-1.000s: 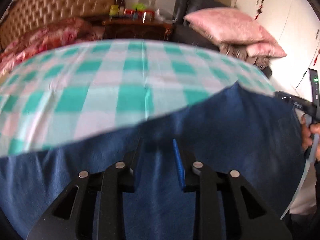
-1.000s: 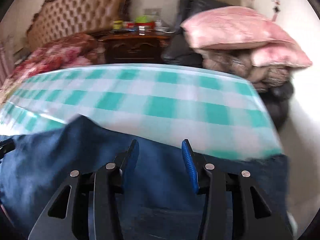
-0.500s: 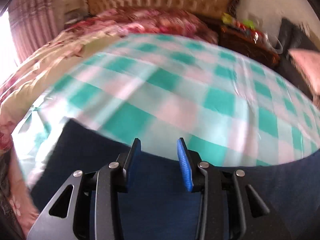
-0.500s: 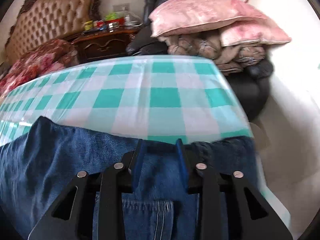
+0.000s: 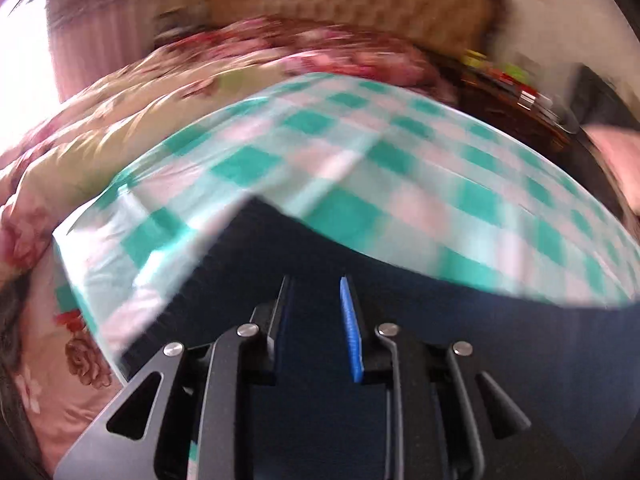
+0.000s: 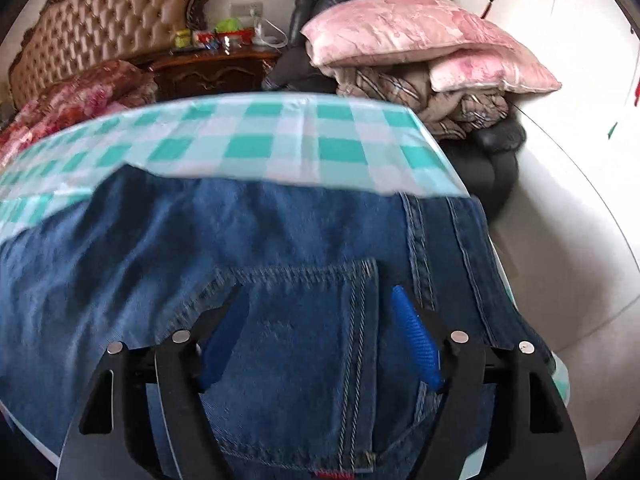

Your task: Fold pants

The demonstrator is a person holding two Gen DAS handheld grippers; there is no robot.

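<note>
Jeans [image 6: 248, 248] lay along the near edge of the checked table [image 6: 280, 136]. Right gripper [image 6: 320, 328] was opening, nothing pinched; left gripper [image 5: 316, 320] was closing over dark denim, grip unclear.

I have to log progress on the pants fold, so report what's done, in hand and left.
Done: the jeans lie spread flat on the checked cloth, back pocket up. No completed fold is clearly visible.
In hand: the right gripper is opening above the pocket, gripping nothing. The left gripper is closing over dark denim; that blurred view doesn't show whether it grips.
Left: the folding itself, as far as these views show.
</note>
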